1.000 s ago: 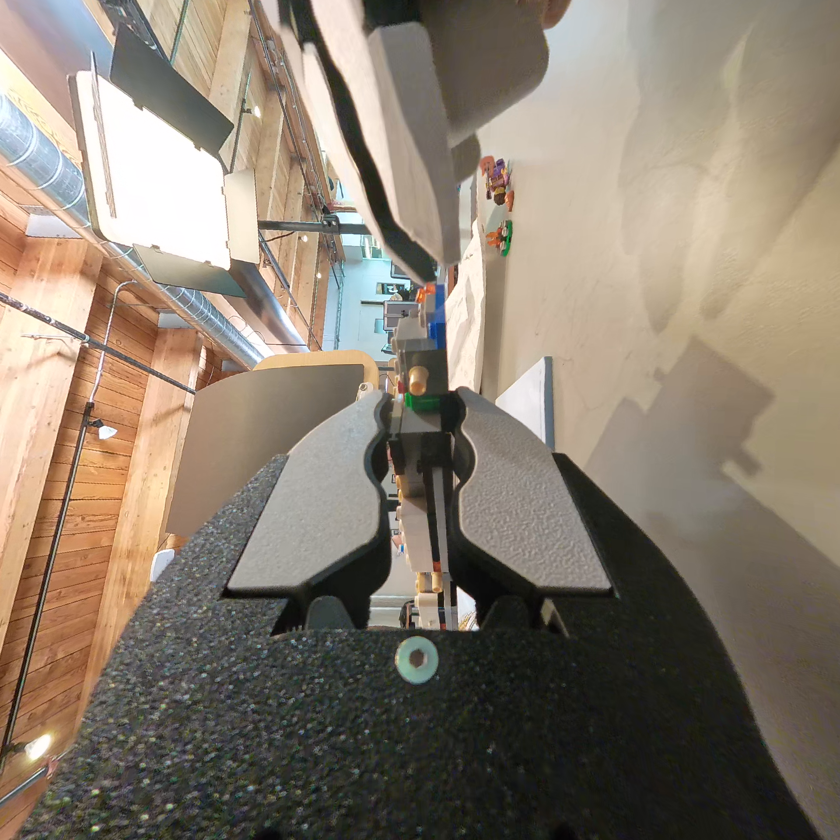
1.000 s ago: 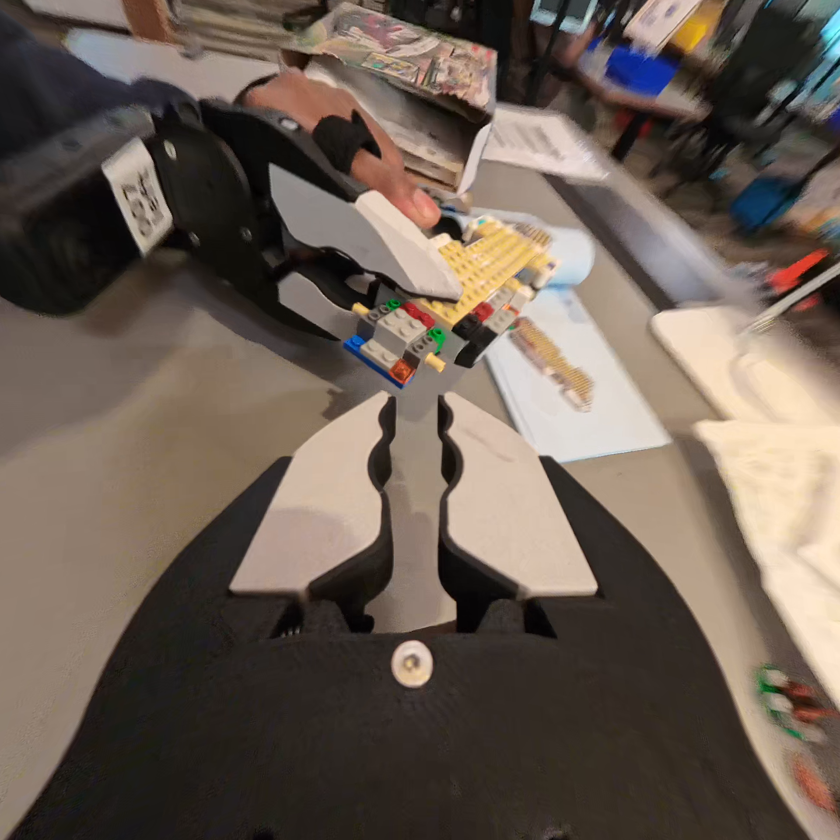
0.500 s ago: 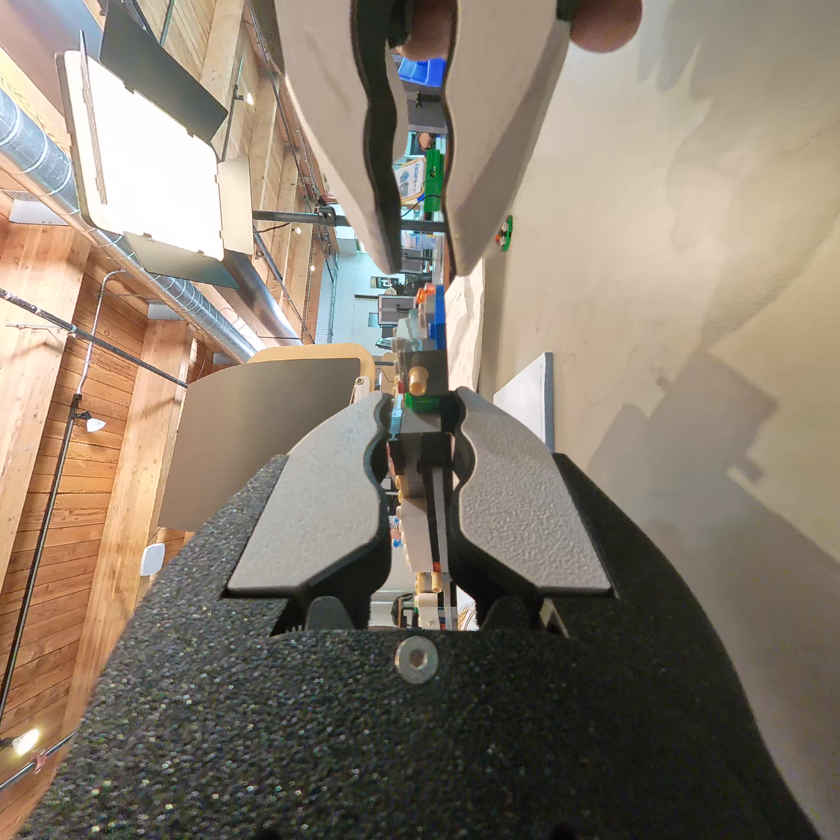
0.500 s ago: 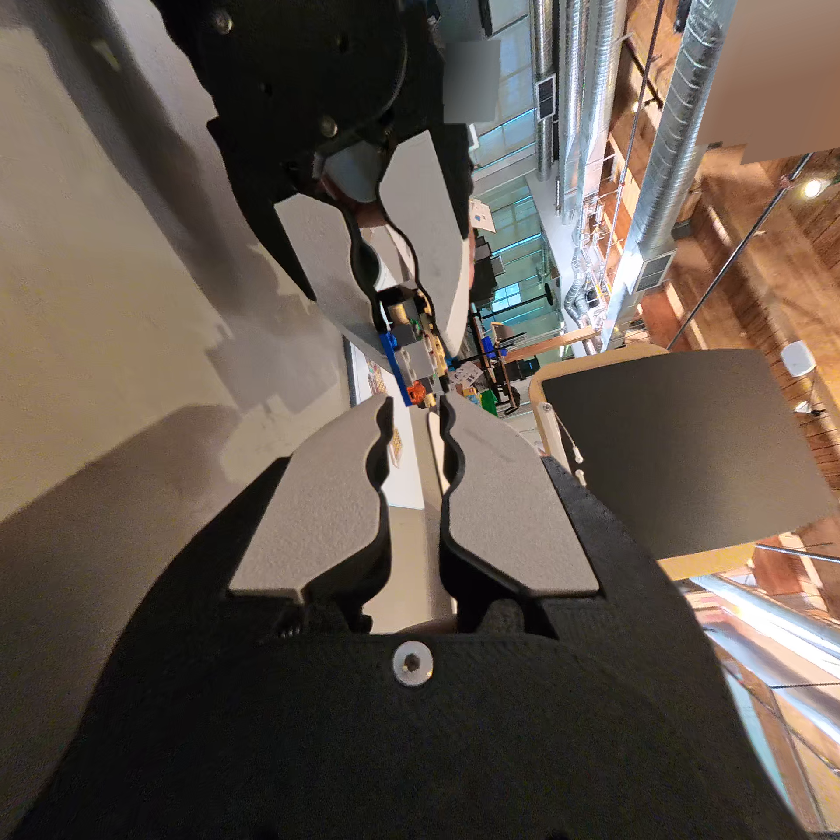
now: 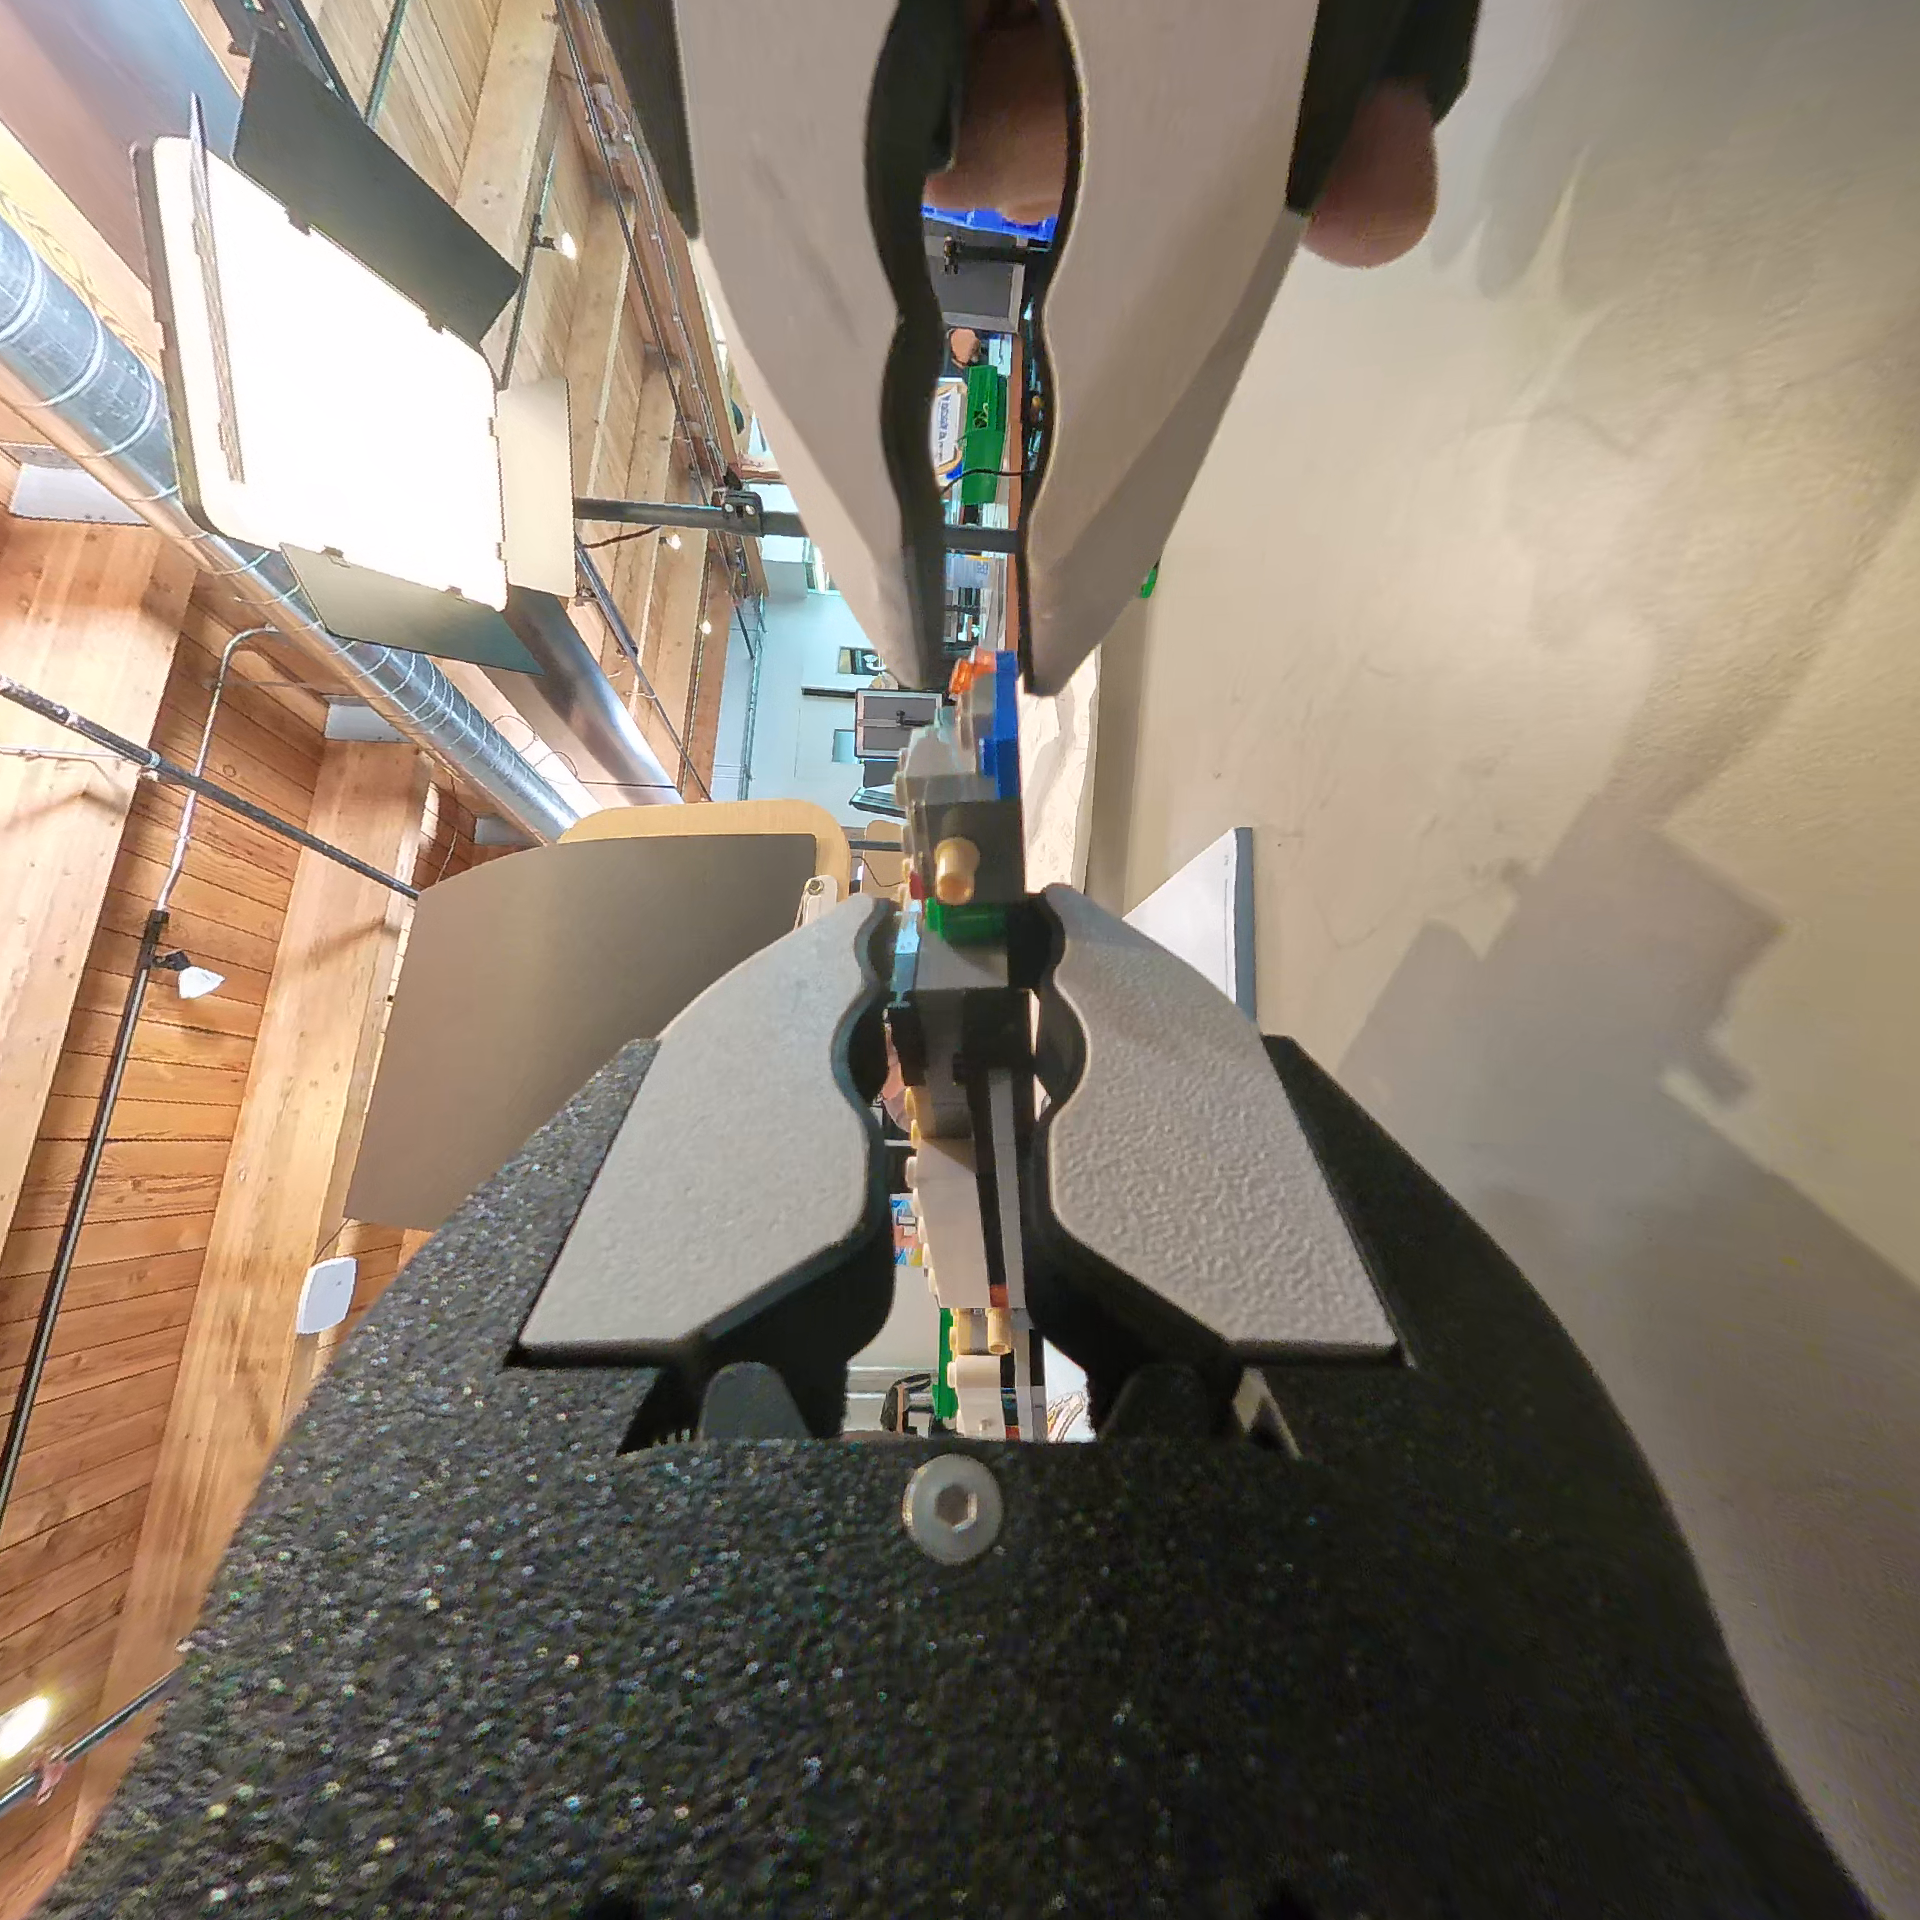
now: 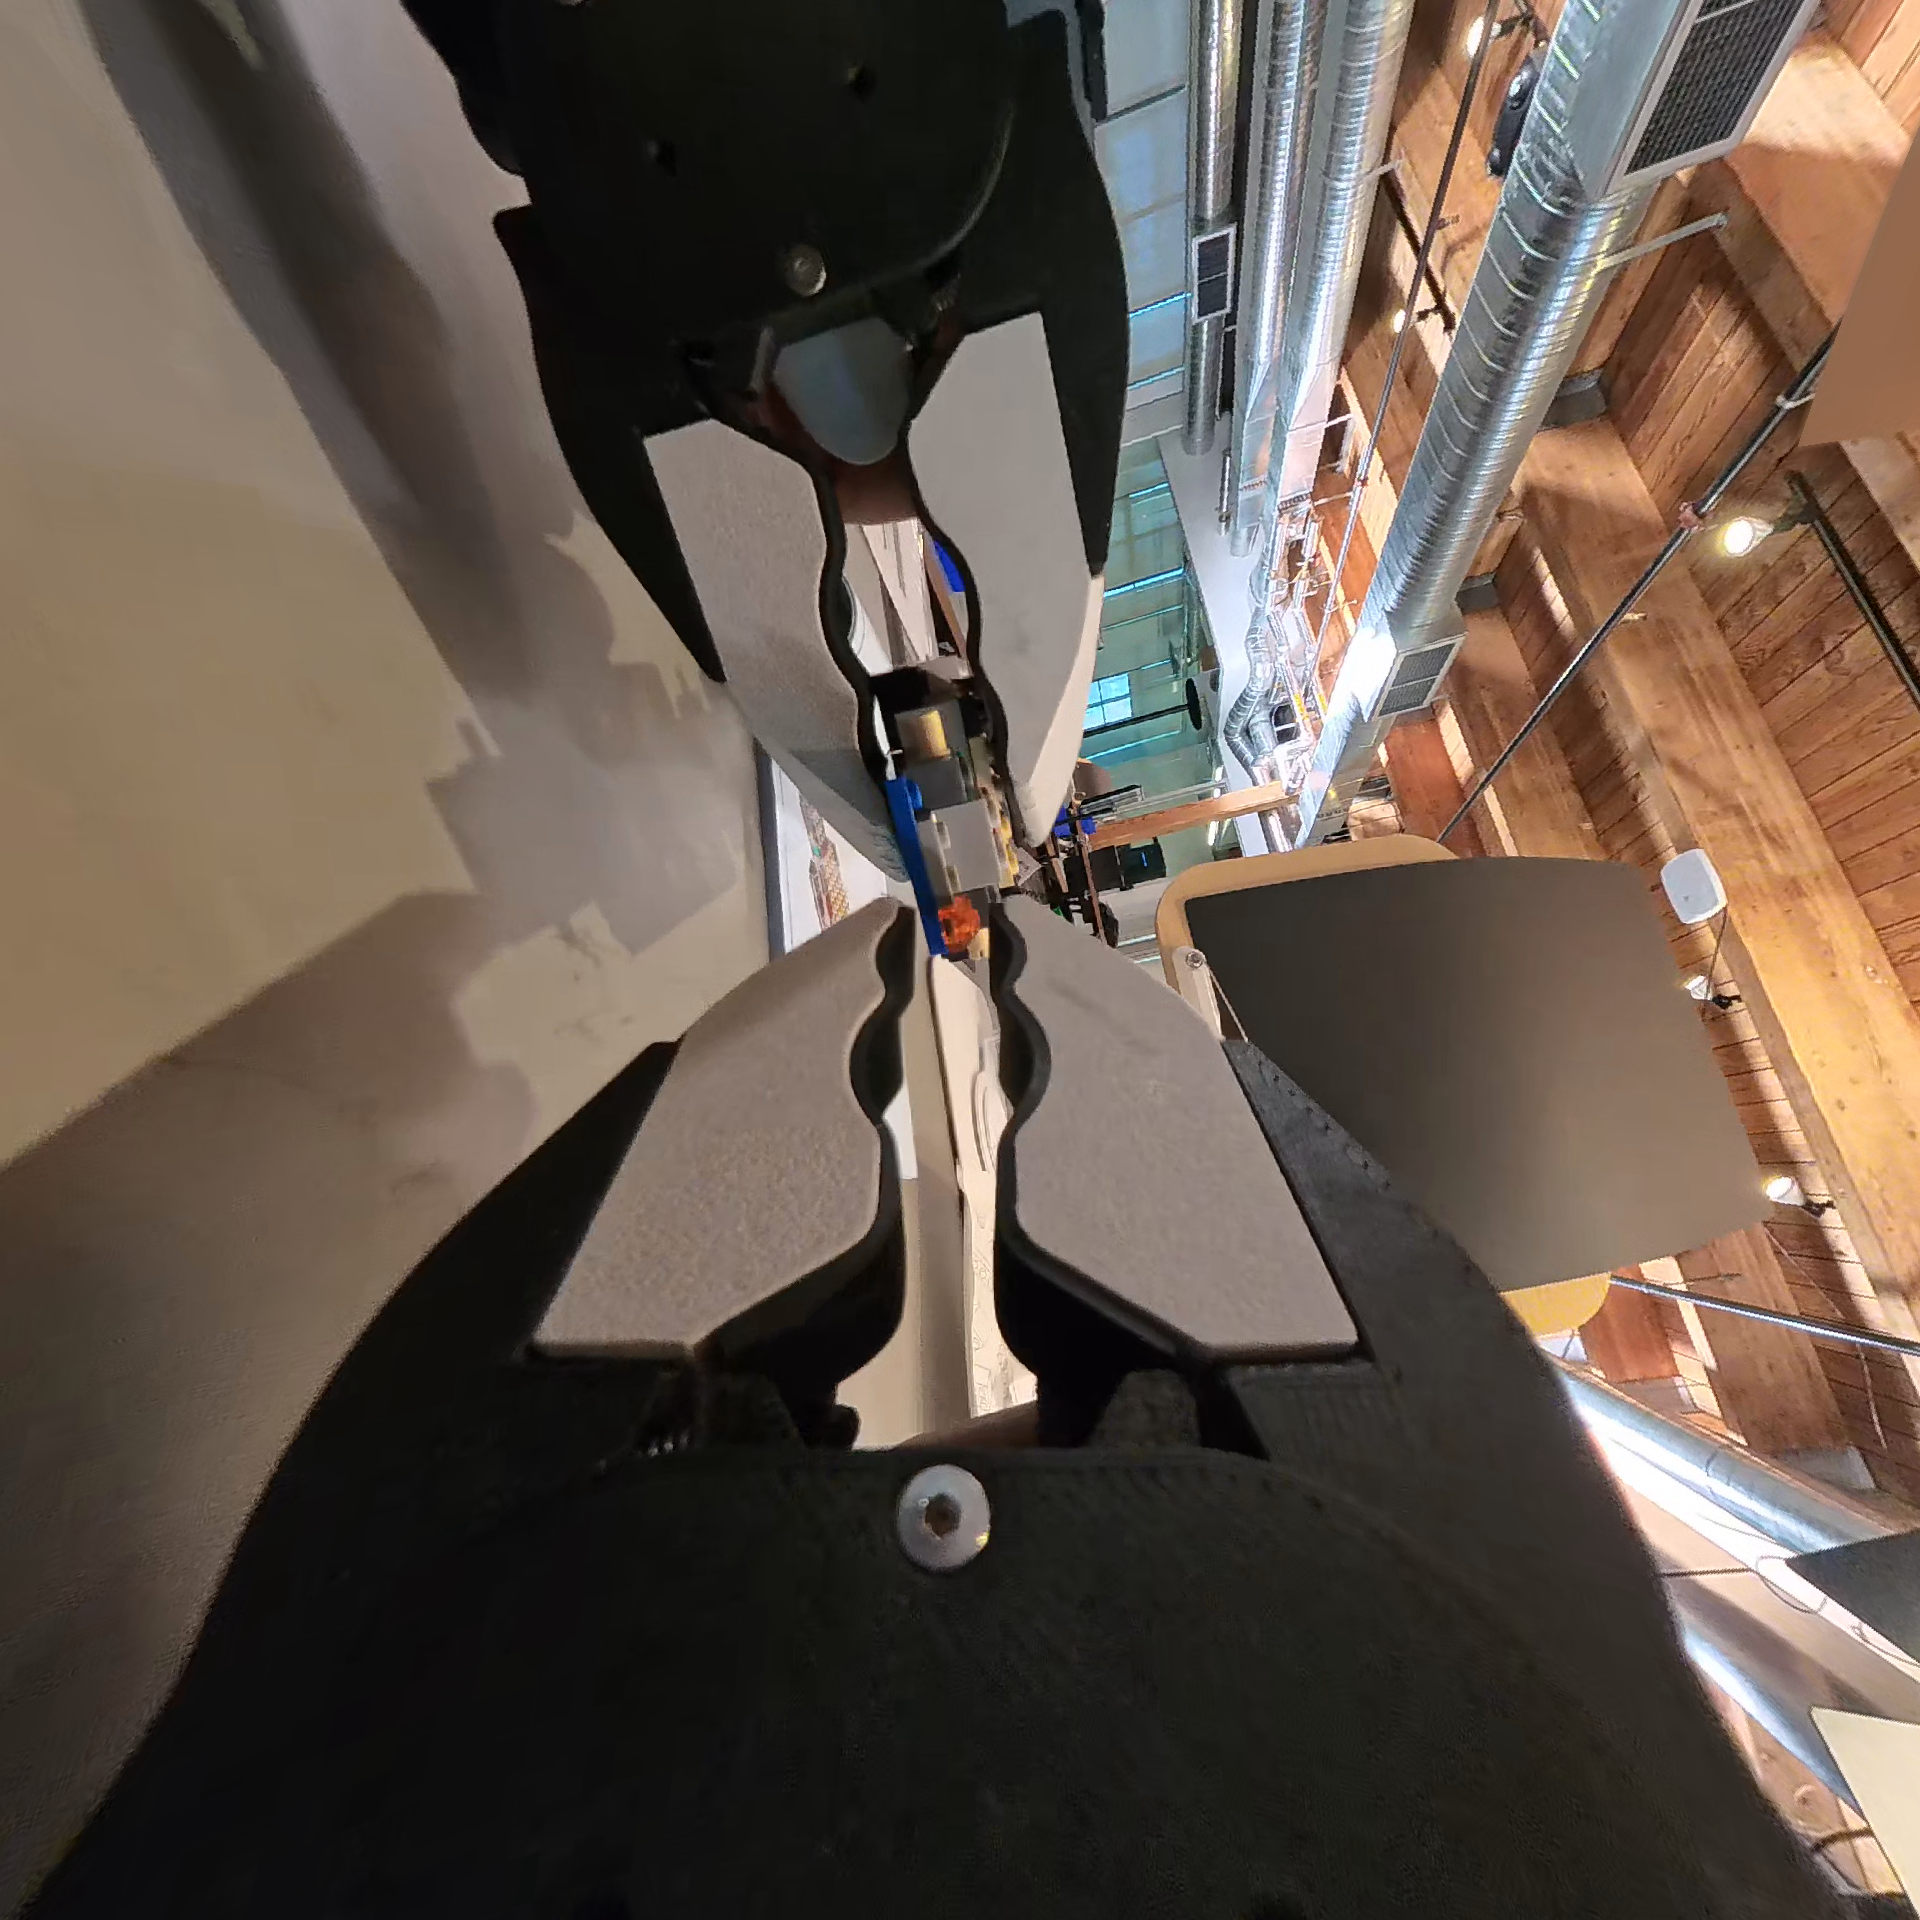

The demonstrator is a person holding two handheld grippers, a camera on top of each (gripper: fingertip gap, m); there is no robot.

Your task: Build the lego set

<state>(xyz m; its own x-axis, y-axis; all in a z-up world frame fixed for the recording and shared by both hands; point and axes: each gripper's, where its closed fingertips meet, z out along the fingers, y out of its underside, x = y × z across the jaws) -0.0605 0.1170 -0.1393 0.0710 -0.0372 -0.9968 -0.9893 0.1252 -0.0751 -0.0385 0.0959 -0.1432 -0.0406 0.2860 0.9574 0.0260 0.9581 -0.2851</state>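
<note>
The left hand-held gripper (image 5: 961,914) clamps a brick model (image 5: 961,831), whose tip sits between the narrowly parted right hand-held gripper (image 6: 954,920).

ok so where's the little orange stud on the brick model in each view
Left wrist view: orange stud at the brick model's far tip, top centre, between the right hand-held gripper's fingertips.
Right wrist view: centre, at this gripper's fingertips.
Shared landmark: the blue plate beside it.

I could read no text in either wrist view. A distant white sign (image 5: 948,428) and a printed sheet on the bench (image 6: 821,868) bore print too small to resolve.
</note>
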